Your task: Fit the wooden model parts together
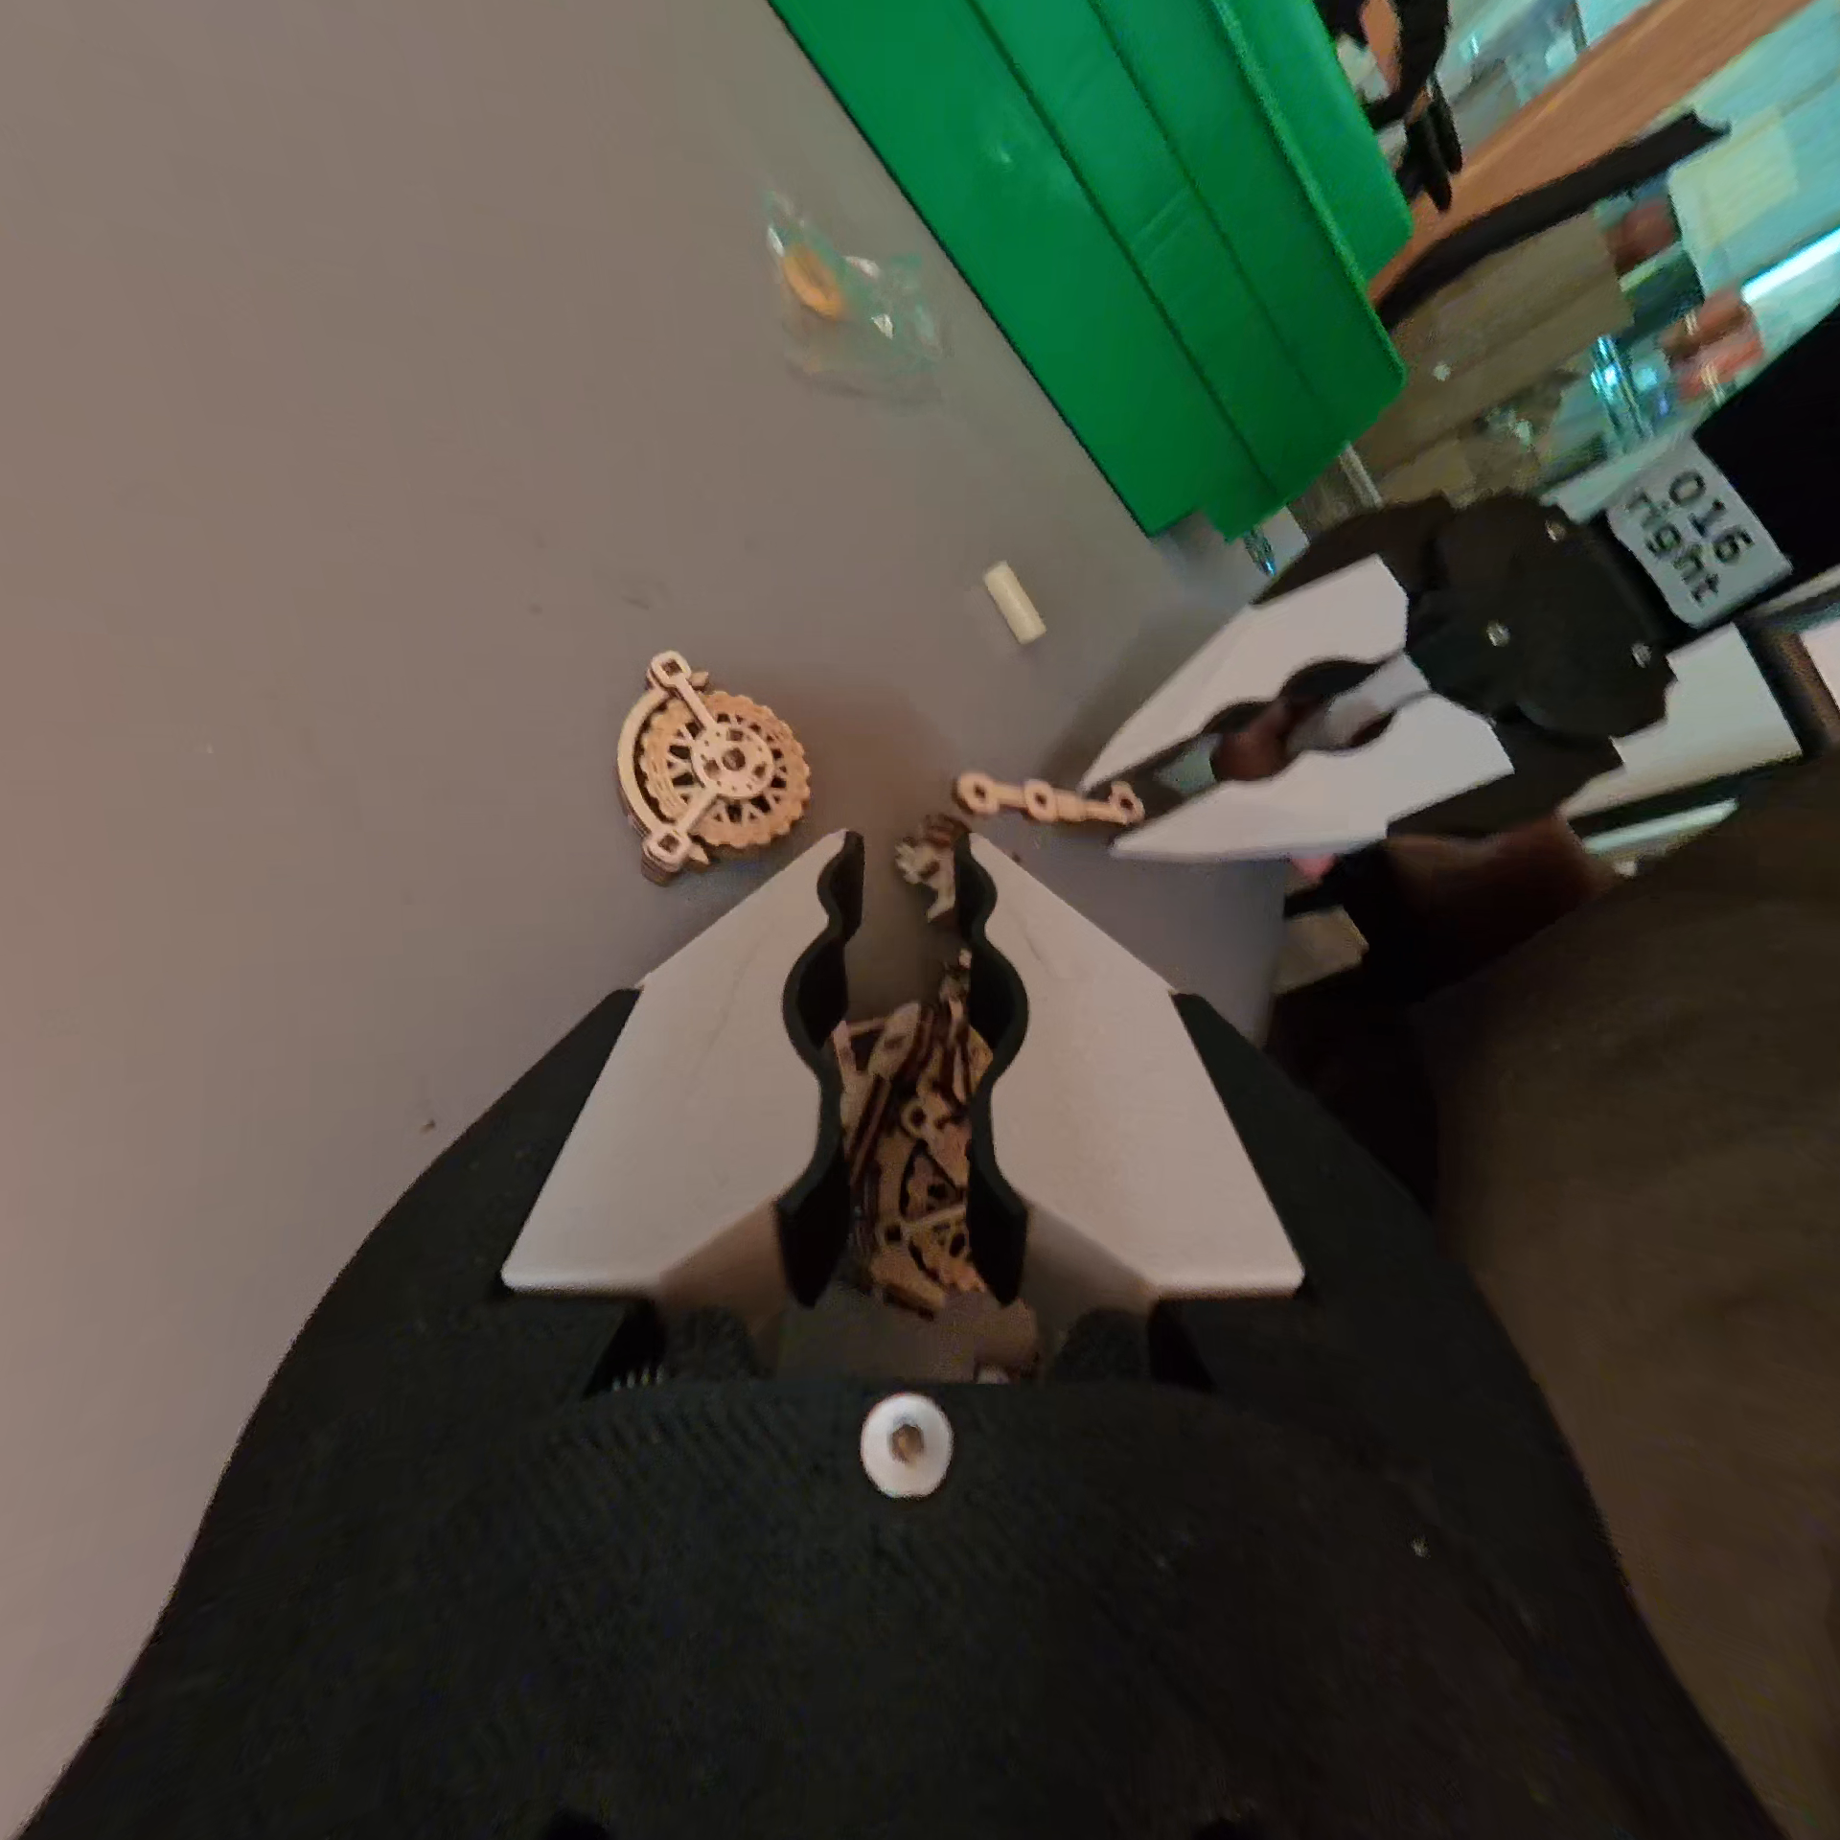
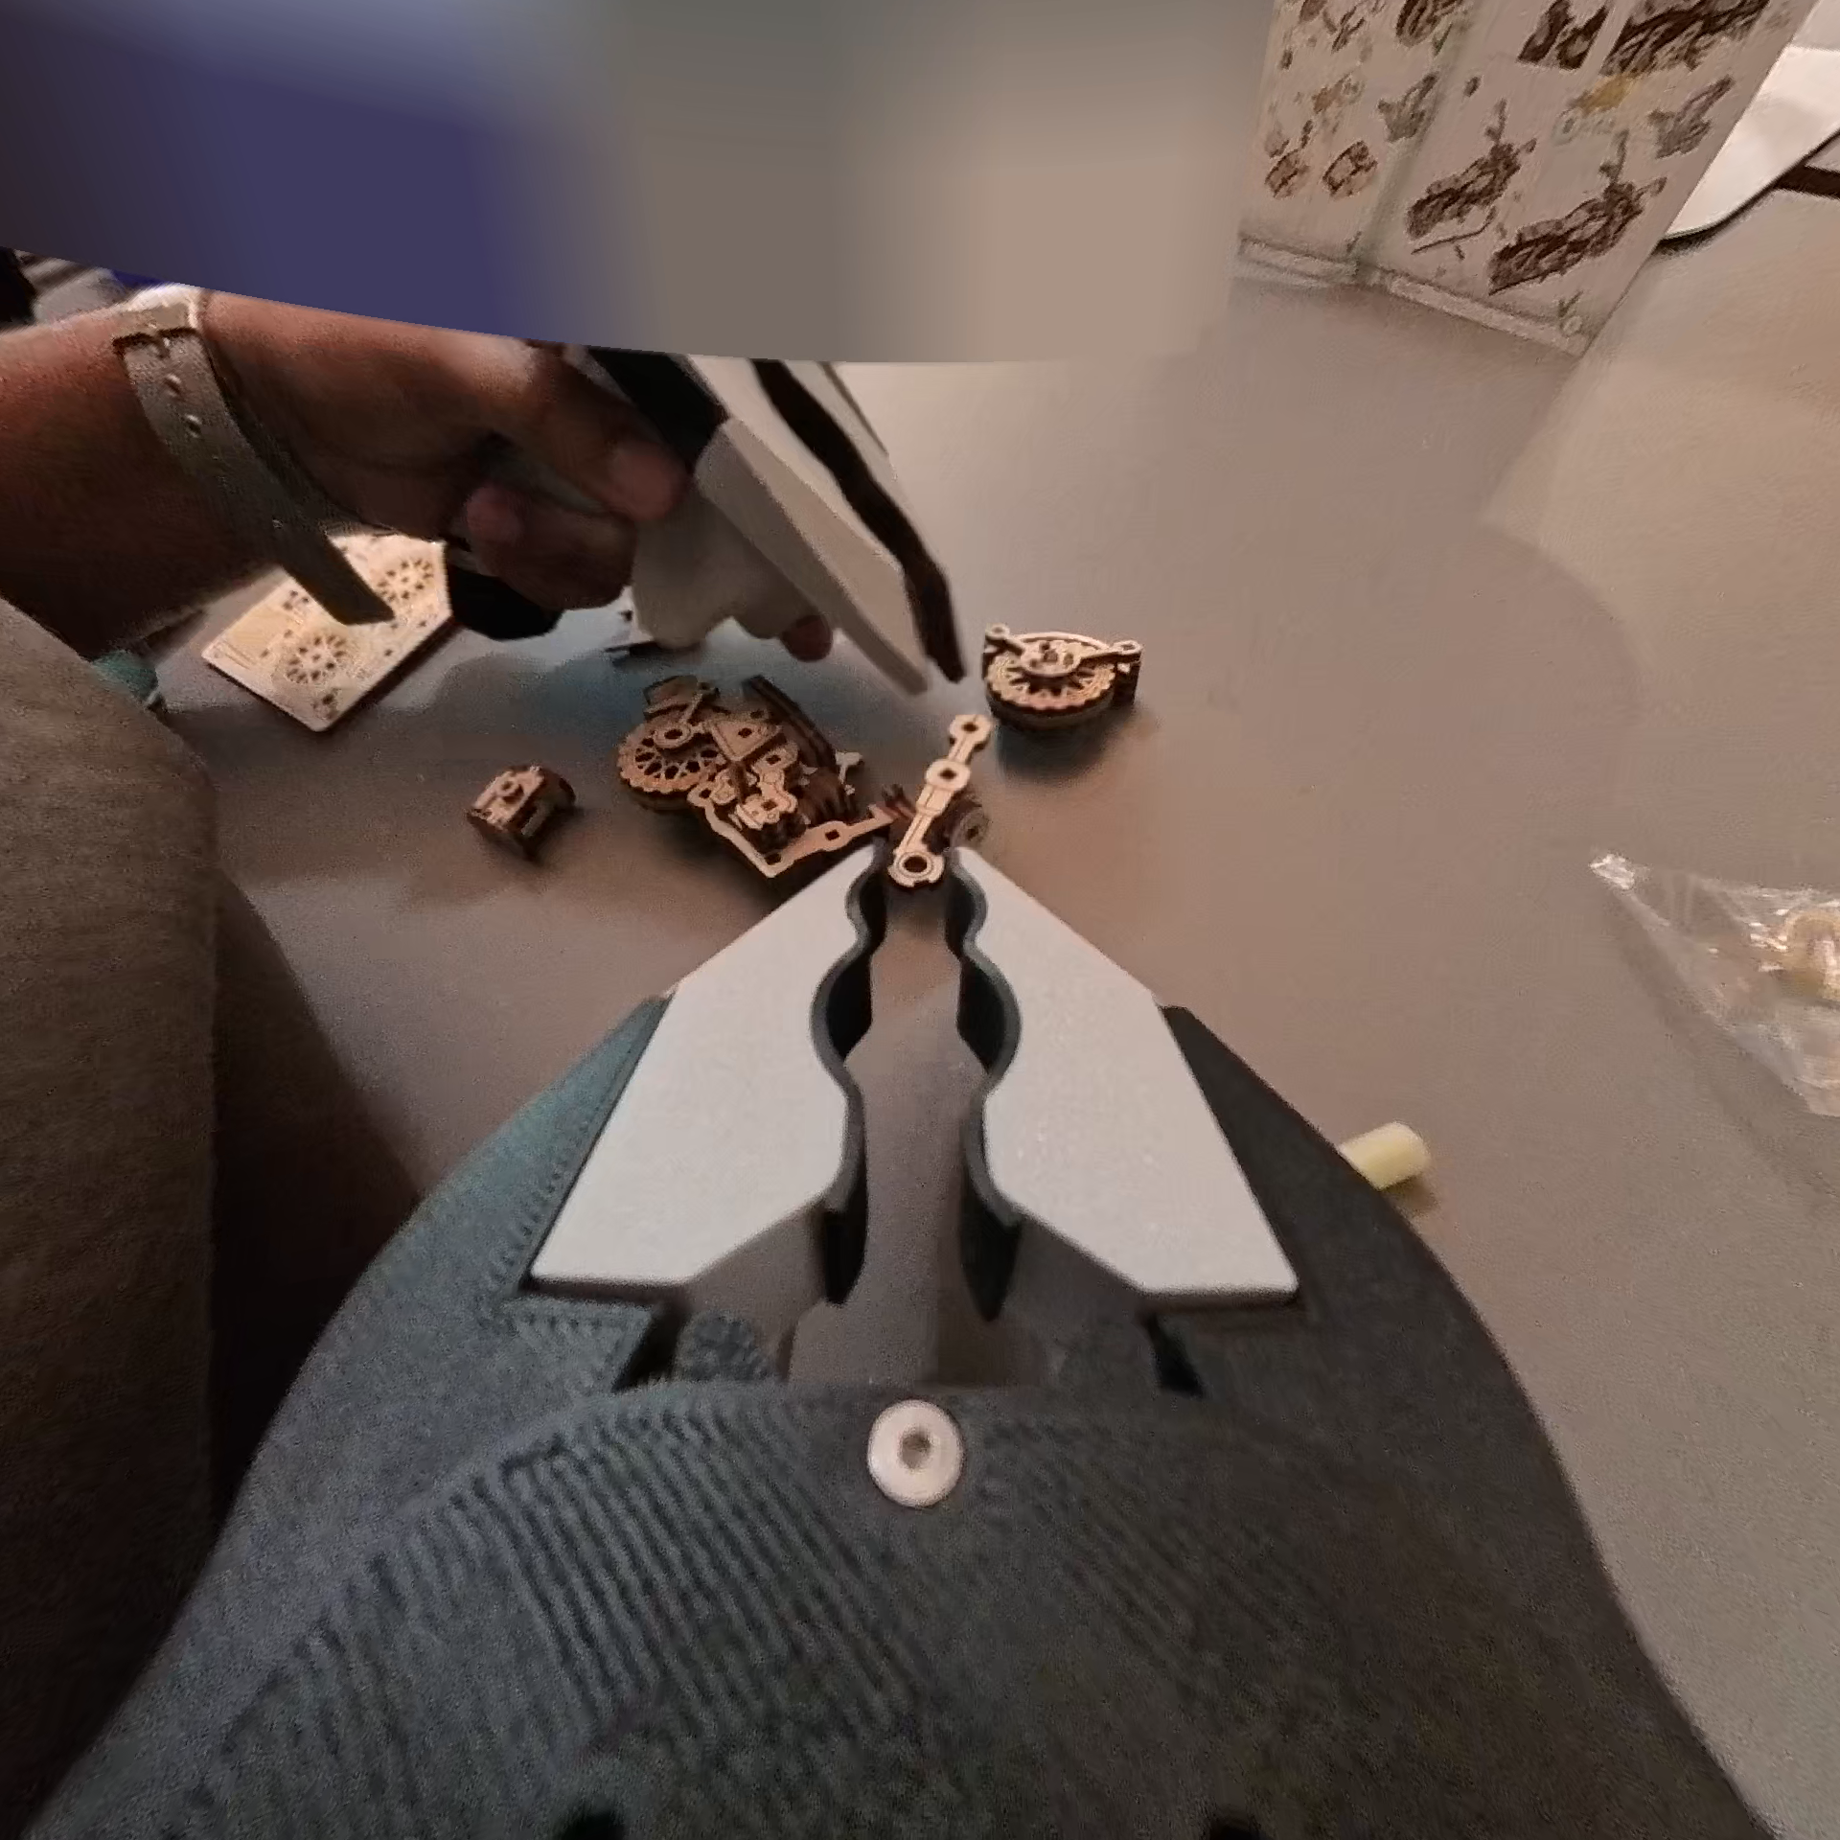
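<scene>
A flat wooden link rod [image 2: 941, 787] lies on the grey table [image 2: 1294, 647], and its near end sits between my right gripper's [image 2: 918, 866] fingertips, which are closed on it. The rod [image 1: 1035, 800] and right gripper [image 1: 1120, 816] also show in the left wrist view. The main wooden gear assembly [image 2: 737, 787] lies flat just left of the rod. My left gripper [image 1: 906, 856] hovers over it, slightly open and empty, and the assembly [image 1: 916, 1145] shows through the gap. A round gear-wheel part [image 1: 712, 767] lies ahead of it on the left.
A small wooden block part [image 2: 520, 797] and a cut wooden sheet [image 2: 329, 637] lie at the left. A clear plastic bag [image 2: 1752, 956] and a small pale cylinder [image 2: 1389, 1155] lie at the right. A green box [image 1: 1145, 219] and punched-out sheets [image 2: 1474, 149] stand at the back. The gap from one gripper's tips to the other's is roughly 5 cm.
</scene>
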Demonstrator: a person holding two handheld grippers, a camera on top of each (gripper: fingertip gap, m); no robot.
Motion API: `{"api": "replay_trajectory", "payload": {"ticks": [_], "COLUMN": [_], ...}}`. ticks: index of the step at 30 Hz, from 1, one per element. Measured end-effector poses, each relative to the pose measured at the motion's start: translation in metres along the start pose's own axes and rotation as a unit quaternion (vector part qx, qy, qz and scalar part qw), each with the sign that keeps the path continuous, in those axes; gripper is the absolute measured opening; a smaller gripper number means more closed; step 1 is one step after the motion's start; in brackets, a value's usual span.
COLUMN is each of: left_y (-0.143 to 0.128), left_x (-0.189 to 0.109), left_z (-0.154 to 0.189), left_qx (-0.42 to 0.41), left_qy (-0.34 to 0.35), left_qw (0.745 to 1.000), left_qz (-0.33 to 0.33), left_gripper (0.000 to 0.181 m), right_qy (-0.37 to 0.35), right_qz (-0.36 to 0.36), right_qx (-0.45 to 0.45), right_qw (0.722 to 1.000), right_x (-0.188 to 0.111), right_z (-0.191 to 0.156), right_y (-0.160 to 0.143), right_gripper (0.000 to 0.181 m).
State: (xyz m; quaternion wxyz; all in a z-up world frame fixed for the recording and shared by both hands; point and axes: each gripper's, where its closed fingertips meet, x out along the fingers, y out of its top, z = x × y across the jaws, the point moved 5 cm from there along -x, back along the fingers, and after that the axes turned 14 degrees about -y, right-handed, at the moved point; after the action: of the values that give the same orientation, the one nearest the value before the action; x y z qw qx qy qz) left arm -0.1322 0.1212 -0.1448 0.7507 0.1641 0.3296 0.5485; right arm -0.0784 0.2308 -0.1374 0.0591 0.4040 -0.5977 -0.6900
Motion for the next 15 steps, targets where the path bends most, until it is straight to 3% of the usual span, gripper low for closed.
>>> {"api": "replay_trajectory", "payload": {"ticks": [4, 8, 11, 15], "left_y": [-0.015, -0.027, -0.039, -0.057], "left_x": [-0.013, -0.023, -0.026, -0.021], "left_z": [0.006, 0.019, 0.018, 0.018], "left_qx": [0.024, 0.076, 0.093, 0.114], "left_qy": [0.002, 0.022, 0.063, 0.067], "left_qw": [0.998, 0.995, 0.99, 0.984], "left_qz": [-0.053, -0.066, -0.083, -0.117], "left_gripper": [0.03, 0.049, 0.055, 0.06], "right_qy": [-0.007, -0.009, -0.01, -0.008], "right_qz": [0.015, 0.025, 0.031, 0.034], "right_qx": [0.016, 0.03, 0.036, 0.038], "right_qw": [1.0, 0.999, 0.999, 0.999], "right_x": [-0.003, -0.006, -0.007, -0.008], "right_z": [0.003, 0.005, 0.006, 0.005], "right_y": [0.002, 0.003, 0.004, 0.004], "right_gripper": [0.009, 0.009, 0.009, 0.009]}}
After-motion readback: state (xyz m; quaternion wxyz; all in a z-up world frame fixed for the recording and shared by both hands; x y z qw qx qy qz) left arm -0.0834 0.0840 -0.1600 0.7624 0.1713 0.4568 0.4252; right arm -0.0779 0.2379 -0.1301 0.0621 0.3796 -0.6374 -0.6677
